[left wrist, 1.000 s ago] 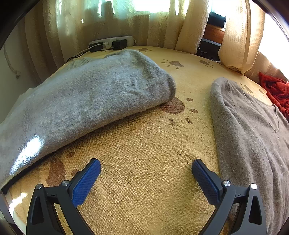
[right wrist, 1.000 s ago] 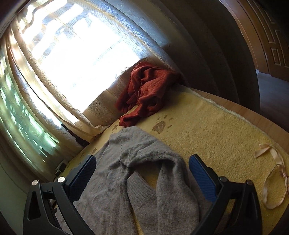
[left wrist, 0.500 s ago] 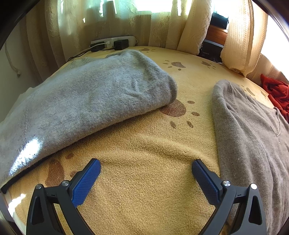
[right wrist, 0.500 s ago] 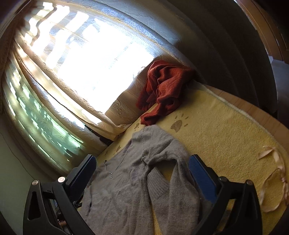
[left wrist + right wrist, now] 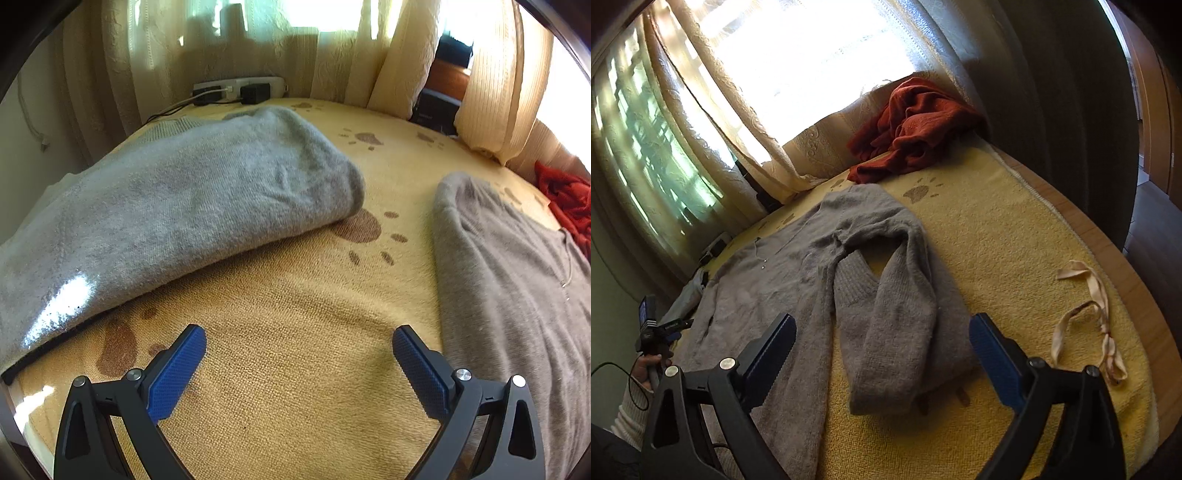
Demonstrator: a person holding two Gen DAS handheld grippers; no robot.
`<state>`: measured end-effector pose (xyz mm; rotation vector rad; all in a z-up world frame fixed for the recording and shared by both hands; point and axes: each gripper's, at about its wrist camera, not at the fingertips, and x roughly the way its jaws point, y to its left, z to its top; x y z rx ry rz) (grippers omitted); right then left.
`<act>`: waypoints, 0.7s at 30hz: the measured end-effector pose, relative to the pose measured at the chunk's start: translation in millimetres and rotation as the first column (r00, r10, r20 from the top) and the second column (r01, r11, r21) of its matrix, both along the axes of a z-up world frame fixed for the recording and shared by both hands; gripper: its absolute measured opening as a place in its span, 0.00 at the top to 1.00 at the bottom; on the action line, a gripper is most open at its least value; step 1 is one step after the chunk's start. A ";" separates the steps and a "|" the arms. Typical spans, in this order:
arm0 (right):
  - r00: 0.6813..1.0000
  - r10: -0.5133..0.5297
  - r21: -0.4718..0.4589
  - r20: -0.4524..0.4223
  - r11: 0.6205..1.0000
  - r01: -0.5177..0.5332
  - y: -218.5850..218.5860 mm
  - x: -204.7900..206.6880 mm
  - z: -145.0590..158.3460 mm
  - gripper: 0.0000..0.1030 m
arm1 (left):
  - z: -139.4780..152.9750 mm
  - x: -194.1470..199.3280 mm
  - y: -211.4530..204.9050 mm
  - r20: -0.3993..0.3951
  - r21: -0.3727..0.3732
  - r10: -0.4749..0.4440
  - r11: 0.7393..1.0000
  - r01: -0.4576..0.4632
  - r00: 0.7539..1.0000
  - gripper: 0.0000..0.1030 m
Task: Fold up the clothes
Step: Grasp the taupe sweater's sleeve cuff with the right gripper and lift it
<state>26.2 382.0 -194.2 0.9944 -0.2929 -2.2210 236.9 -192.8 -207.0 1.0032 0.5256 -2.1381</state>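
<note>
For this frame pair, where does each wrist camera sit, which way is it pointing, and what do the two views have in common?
Left wrist: rides on the left gripper, low over the yellow paw-print blanket, facing the curtains; a folded light grey garment lies left; only its own open blue fingers show.
Right wrist: rides on the right gripper, higher, looking down across the spread grey sweater toward a red garment; own fingers show, plus the person's left hand holding the other handle.
Shared: blanket, grey sweater, red garment.
</note>
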 end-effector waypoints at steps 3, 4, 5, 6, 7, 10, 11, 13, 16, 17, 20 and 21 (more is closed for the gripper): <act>0.999 0.018 -0.010 0.030 1.000 -0.017 0.1 -2.1 -5.4 0.03 | 39.6 -0.6 19.9 -0.084 -0.090 -0.015 0.996 0.008 0.996 0.00; 0.999 0.022 -0.030 0.042 0.999 -0.021 2.6 -3.6 -5.9 0.03 | 55.5 -5.0 28.7 -0.109 -0.122 -0.032 0.992 0.019 0.993 0.00; 0.998 0.024 -0.056 0.055 0.998 -0.021 4.9 -5.3 -6.7 0.02 | 71.2 -11.0 37.7 -0.141 -0.140 -0.056 0.990 0.037 0.988 0.00; 0.997 0.025 -0.083 0.068 0.996 -0.019 7.3 -7.0 -7.6 0.01 | 85.7 -18.6 47.0 -0.178 -0.145 -0.091 0.987 0.065 0.980 0.00; 0.997 0.026 -0.096 0.070 0.995 -0.020 8.4 -7.3 -8.0 0.01 | 98.3 -28.5 56.2 -0.217 -0.139 -0.136 0.985 0.107 0.967 0.00; 0.997 0.030 -0.111 0.070 0.994 -0.022 9.0 -6.6 -8.5 0.01 | 120.8 -71.3 84.4 -0.325 -0.088 -0.283 0.959 0.269 0.903 0.00; 0.997 0.030 -0.106 0.072 0.994 -0.023 7.5 -6.0 -8.1 0.01 | 123.0 -88.8 94.8 -0.344 -0.072 -0.328 0.943 0.323 0.880 0.00; 0.996 0.032 -0.108 0.081 0.994 -0.023 7.2 -6.6 -7.6 0.01 | 120.1 -122.6 116.3 -0.368 -0.057 -0.397 0.912 0.406 0.841 0.00; 0.995 0.034 -0.114 0.096 0.993 -0.023 7.4 -7.8 -7.1 0.01 | 104.9 -156.9 144.7 -0.391 -0.077 -0.483 0.865 0.496 0.783 0.00; 0.994 0.034 -0.116 0.101 0.993 -0.022 7.4 -8.3 -6.9 0.01 | 98.6 -164.0 154.9 -0.387 -0.083 -0.510 0.849 0.521 0.768 0.00; 0.993 0.020 -0.101 0.114 0.995 -0.008 7.4 -9.0 -5.8 0.01 | 75.1 -173.5 169.3 -0.363 -0.112 -0.552 0.825 0.553 0.750 0.00; 0.993 0.002 -0.081 0.122 0.997 0.008 7.4 -9.6 -5.0 0.05 | 66.9 -173.7 168.2 -0.352 -0.106 -0.548 0.829 0.550 0.759 0.00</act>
